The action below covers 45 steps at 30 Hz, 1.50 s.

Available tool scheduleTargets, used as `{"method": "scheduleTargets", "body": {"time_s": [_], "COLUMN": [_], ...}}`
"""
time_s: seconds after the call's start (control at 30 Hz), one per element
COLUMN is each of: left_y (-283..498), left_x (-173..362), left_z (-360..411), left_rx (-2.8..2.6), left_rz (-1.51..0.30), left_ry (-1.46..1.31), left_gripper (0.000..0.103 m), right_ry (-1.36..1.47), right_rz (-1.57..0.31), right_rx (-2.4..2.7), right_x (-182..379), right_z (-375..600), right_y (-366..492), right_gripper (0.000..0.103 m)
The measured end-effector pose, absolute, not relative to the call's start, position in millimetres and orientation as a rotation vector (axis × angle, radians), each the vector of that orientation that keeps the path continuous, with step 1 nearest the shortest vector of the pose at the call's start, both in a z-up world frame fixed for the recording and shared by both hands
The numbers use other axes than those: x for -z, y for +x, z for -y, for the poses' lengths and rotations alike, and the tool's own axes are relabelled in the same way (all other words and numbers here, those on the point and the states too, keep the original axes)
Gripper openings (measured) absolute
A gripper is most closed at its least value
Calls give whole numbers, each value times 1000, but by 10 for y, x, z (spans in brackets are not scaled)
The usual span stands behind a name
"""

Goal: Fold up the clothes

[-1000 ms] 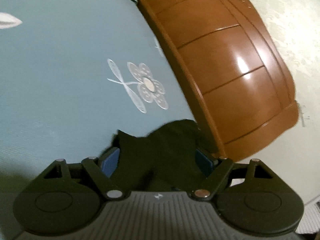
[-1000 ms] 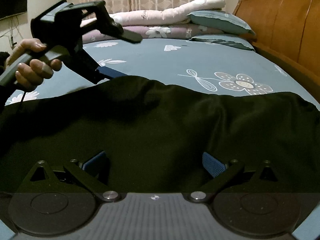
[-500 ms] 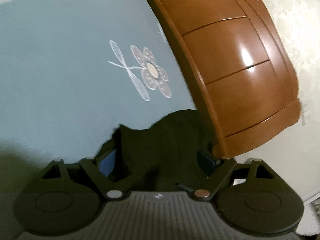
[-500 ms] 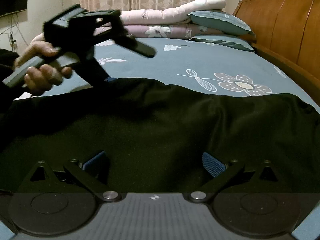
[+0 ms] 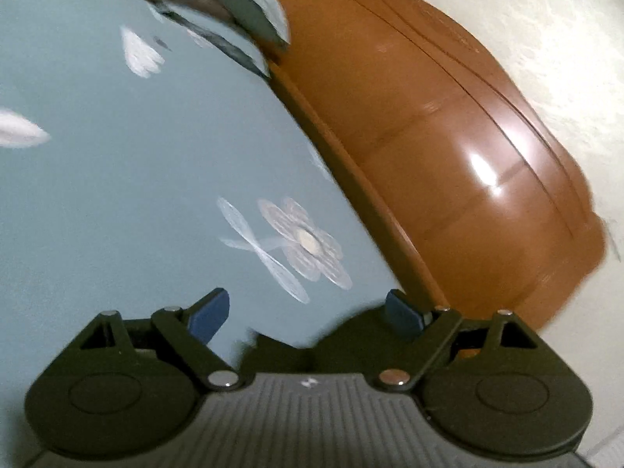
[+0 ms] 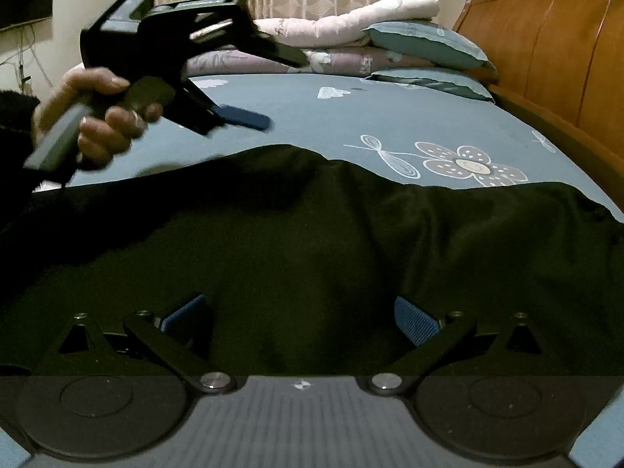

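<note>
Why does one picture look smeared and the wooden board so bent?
Left wrist view: motion blur smears the pillows and flower print, and a lamp glare sits on the headboard, bowed by the fisheye lens. Right wrist view: sharper, though the dark garment loses detail.

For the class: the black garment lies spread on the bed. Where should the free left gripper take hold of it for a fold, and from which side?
Judging by its pose, grip the raised far edge of the black garment, near the hump below the open left gripper. Come down from above: that edge lies clear against the blue bedsheet, so one finger could slip beneath it.
</note>
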<state>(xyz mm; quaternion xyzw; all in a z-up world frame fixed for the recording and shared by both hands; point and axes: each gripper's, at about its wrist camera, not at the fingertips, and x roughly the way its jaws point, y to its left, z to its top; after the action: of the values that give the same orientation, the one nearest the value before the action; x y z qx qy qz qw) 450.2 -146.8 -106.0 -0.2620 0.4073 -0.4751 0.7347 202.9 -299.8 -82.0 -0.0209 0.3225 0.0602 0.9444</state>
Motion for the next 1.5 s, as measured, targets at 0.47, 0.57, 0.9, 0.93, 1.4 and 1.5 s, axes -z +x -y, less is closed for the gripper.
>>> {"method": "scheduleTargets", "body": {"time_s": [0.47, 0.57, 0.9, 0.93, 1.4, 1.5], "left_y": [4318, 4283, 4044, 4058, 3786, 3910], "left_x": [1283, 1213, 1012, 987, 888, 1075], "left_z": [1876, 1816, 1978, 1946, 2151, 2095], "left_rx": [1023, 1014, 1034, 995, 1076, 1013], "left_rz": [-995, -986, -951, -945, -1034, -1068], "left_ry": [-457, -492, -325, -319, -237, -246], "left_gripper": [84, 84, 89, 89, 91, 87], "right_ry": [-45, -45, -48, -50, -57, -64], "right_rz": [-661, -661, -661, -662, -668, -670], "right_rx": [-119, -117, -117, -116, -113, -113], "right_x": [813, 808, 813, 810, 811, 822], "right_z": [2994, 2995, 3000, 3000, 2998, 2991], "right_y": [2020, 2011, 2006, 2005, 1977, 1973], "right_gripper": [103, 103, 103, 103, 103, 103]}}
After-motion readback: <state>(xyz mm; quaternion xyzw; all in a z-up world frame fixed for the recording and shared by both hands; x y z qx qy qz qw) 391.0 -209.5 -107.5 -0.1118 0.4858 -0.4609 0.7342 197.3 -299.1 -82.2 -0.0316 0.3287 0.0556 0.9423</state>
